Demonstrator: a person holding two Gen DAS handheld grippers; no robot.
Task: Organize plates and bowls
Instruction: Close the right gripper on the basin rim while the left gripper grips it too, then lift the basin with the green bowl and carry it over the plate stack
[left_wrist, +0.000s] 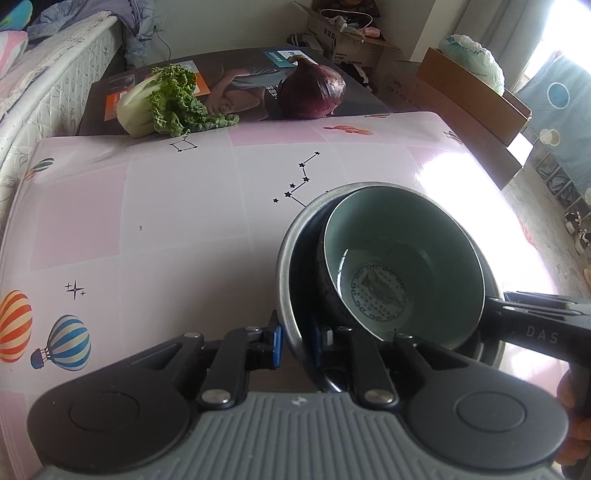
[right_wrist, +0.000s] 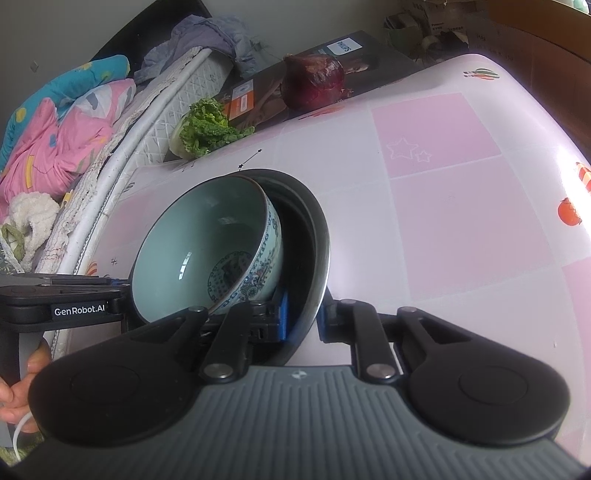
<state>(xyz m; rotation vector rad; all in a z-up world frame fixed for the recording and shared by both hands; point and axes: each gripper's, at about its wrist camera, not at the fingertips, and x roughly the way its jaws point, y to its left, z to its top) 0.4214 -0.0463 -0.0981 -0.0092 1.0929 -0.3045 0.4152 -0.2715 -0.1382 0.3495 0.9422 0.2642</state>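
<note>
The right gripper (right_wrist: 299, 319) pinches the near rim of a dark metal bowl (right_wrist: 314, 236), blue pads either side. A pale green bowl (right_wrist: 207, 243) sits tilted inside it. The left gripper (right_wrist: 122, 291) grips from the left. At the table's (right_wrist: 443, 184) far edge lie a red cabbage (right_wrist: 314, 81) and leafy greens (right_wrist: 207, 129).

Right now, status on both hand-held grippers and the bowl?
Left hand-held gripper and right shut on plate rim. Bowl rests tilted in plate. Nothing in the way.
</note>
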